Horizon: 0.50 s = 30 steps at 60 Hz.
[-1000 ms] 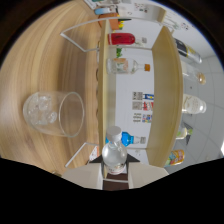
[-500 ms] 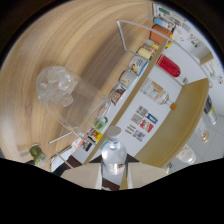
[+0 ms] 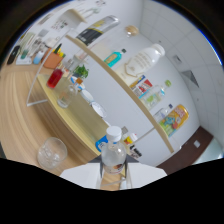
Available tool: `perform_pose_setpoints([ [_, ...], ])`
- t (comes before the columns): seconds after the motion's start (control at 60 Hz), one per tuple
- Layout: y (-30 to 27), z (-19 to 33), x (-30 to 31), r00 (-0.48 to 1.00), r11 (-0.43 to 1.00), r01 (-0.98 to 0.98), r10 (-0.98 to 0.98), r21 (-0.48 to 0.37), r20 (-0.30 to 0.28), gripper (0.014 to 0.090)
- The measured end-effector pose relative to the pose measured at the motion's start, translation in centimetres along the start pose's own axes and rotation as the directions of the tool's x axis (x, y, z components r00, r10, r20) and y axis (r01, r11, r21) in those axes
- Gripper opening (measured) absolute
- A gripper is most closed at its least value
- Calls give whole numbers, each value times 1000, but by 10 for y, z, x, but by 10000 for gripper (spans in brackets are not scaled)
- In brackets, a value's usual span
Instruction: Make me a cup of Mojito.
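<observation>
home bar/kitchen: wood counter (image 3: 75,117), stocked shelves (image 3: 127,85)

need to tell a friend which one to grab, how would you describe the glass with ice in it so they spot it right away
Start at the long wooden counter below the wall shelves. The glass with ice stands on its near end, beside the clear bottle held in the gripper. It is short, wide, clear and holds ice cubes, unlike the taller glass with red contents farther along.

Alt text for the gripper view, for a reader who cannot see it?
A clear bottle with a white cap sits upright between the tool fingers. Beside it on the wooden counter stands a glass of ice; shelves of bottles and packets lie beyond, tilted.
</observation>
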Motion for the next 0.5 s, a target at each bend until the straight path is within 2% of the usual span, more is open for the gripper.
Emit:
perform_pose_setpoints([
  [0.067,16,2,-8,972,973,-229,230,-11,48,338],
  [0.217,69,14,-40,789,791,-598,610,-132,82,339],
  [0.333,101,32,-70,704,707,-680,704,-196,96,338],
  [0.5,129,48,-106,661,661,-697,742,-278,110,338],
])
